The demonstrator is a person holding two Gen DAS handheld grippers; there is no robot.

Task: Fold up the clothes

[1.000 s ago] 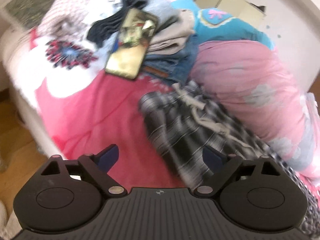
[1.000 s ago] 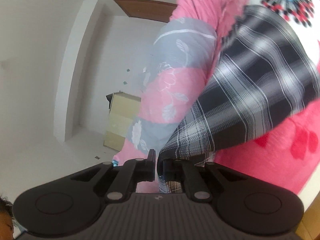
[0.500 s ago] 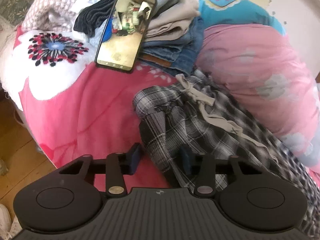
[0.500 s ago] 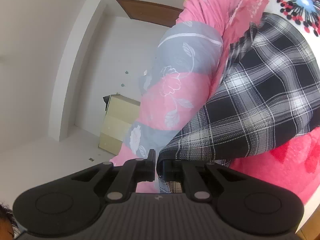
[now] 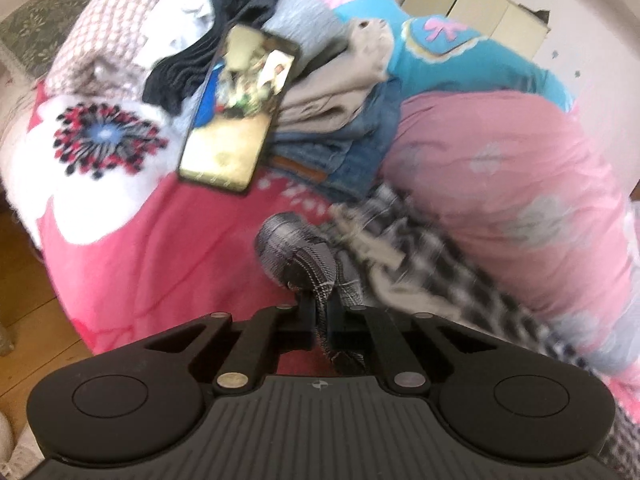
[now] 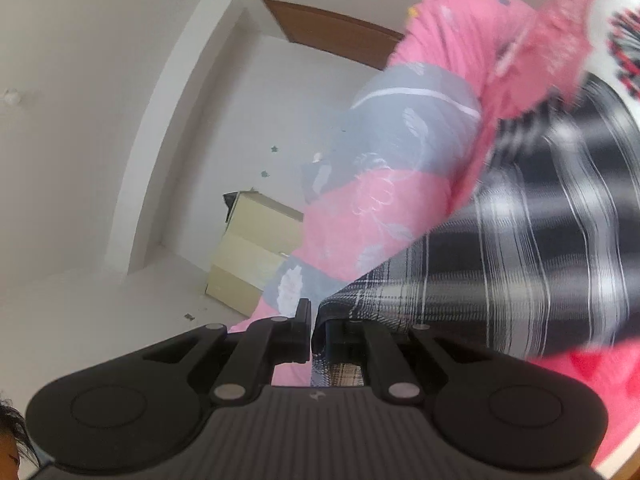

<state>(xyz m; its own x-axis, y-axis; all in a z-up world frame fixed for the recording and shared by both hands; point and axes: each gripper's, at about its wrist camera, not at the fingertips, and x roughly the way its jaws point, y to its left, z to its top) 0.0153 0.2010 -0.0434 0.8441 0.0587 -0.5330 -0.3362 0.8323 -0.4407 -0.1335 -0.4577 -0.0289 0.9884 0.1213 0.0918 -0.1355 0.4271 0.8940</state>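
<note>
Black-and-white plaid garment (image 5: 420,256) on a pink, white-flowered bedspread (image 5: 132,248); folded blue jeans (image 5: 352,152), turquoise cushion (image 5: 452,60).

No legible text, label or number anywhere in view.

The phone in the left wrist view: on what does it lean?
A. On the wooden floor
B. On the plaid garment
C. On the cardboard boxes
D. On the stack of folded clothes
D: the phone rests tilted, its upper end against the stack of folded clothes.
</note>
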